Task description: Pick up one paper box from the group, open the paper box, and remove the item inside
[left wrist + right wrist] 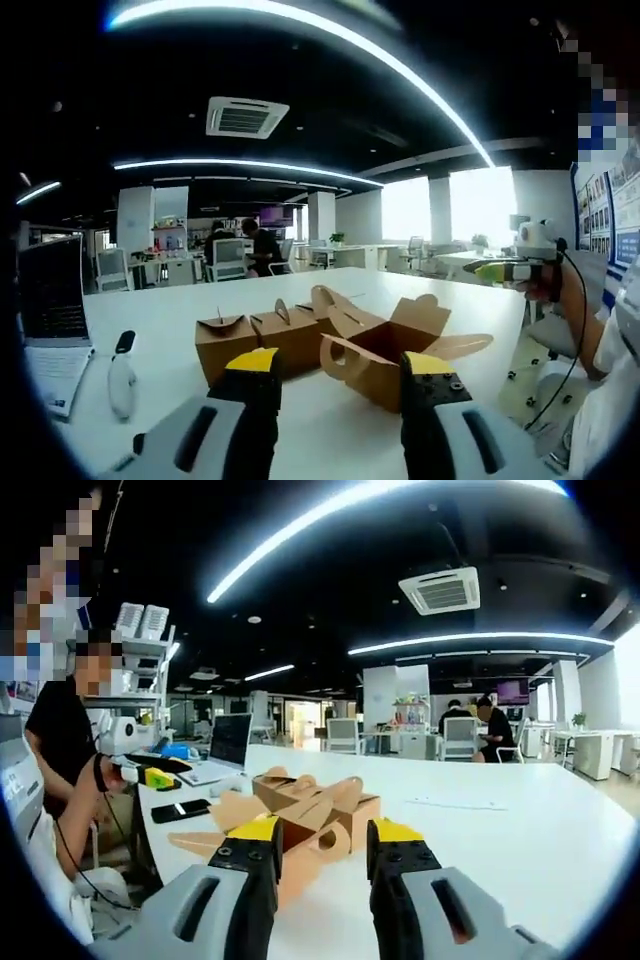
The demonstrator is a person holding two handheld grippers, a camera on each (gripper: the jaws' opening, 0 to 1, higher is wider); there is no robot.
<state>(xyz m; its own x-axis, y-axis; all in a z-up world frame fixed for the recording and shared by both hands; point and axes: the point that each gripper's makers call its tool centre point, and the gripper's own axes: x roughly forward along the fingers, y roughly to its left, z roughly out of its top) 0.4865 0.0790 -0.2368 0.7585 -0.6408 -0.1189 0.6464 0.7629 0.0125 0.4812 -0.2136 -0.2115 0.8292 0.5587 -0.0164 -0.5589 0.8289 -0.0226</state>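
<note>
While both grippers hang short of the cardboard, the task looks to be in its middle stretch: one kraft paper box (385,350) already lies on the white table (160,320) with its flaps spread wide, set at the near end of a row of closed boxes (265,335) whose handle tops are latched. I judge the opening step largely done and the removal of the item yet to come; whatever is inside the opened box cannot be made out from either view.

In the left gripper view, the left gripper (342,375) points level across the table at the boxes, its yellow-tipped jaws standing apart with nothing between them. In the right gripper view, the right gripper (322,845) faces the same cluster from the opposite side, its jaws likewise parted and empty, the opened box (290,830) lying just beyond them. Neither gripper touches the cardboard.

The next move calls for one gripper to steady a flap or wall of the opened box while the other reaches into the cavity, so the light box does not slide.

A laptop (55,300) and a computer mouse (120,375) lie well apart from the boxes, and a phone (180,810) rests near the table edge.
</note>
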